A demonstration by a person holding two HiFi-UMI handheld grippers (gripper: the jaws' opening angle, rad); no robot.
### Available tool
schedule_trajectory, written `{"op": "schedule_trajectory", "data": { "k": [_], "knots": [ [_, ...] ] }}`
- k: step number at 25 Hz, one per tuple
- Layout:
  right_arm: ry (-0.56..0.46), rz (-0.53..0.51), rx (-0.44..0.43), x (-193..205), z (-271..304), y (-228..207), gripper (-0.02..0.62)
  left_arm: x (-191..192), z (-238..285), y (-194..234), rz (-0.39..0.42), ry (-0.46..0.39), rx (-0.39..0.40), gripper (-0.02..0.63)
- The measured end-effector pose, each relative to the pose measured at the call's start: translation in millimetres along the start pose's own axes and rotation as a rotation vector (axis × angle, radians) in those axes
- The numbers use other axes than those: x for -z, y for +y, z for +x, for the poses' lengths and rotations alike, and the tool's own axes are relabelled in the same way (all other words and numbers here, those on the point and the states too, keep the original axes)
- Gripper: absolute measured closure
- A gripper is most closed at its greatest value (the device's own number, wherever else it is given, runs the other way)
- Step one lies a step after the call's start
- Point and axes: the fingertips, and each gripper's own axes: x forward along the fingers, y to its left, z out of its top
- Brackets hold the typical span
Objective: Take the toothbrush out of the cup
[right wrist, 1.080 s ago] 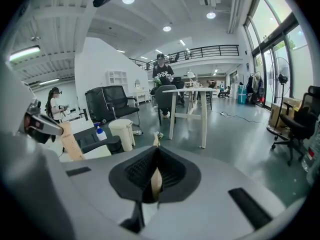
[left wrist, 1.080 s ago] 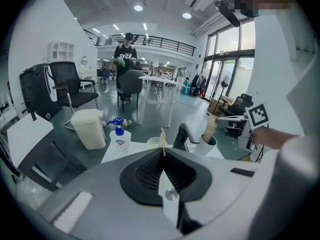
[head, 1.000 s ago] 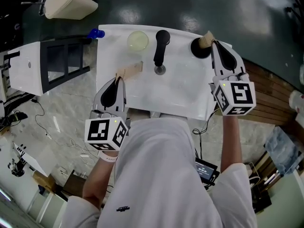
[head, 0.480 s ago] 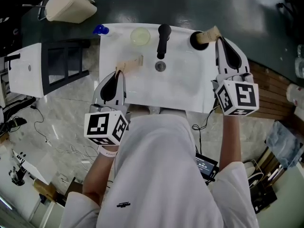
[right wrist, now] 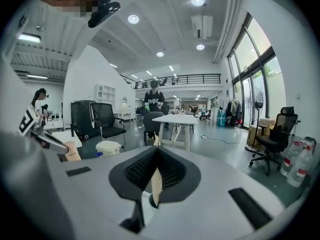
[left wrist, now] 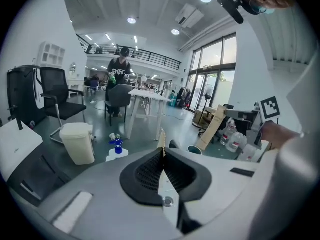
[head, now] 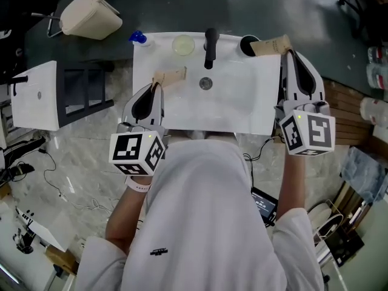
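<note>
Pinching the toothbrush (head: 271, 44), the right tool (head: 287, 53) holds it at the cup's (head: 245, 43) rim.

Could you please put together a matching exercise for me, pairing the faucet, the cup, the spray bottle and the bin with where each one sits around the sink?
Things:
1. black faucet
2. black cup
3. blue-topped spray bottle
4. beige bin

Places:
A. on the floor, well off to the left beyond the sink
B. at the sink's far right corner
C. at the middle of the sink's far rim
D. right beside the sink's far left corner

Pairs: 1-C, 2-B, 3-D, 4-A
</note>
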Motion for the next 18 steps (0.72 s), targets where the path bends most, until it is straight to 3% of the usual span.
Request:
{"op": "schedule_trajectory", "data": {
  "k": [9, 18],
  "knots": [
    [0.000, 0.048, 0.018, 3, -46, 46, 0.589, -12, -25, -2, 0.029, -0.054, 0.057, 0.600],
    [0.000, 0.070, -0.016, 6, -62, 77, 0.589, -17, -42, -6, 0.052, -0.072, 0.077, 0.600]
  ]
}}
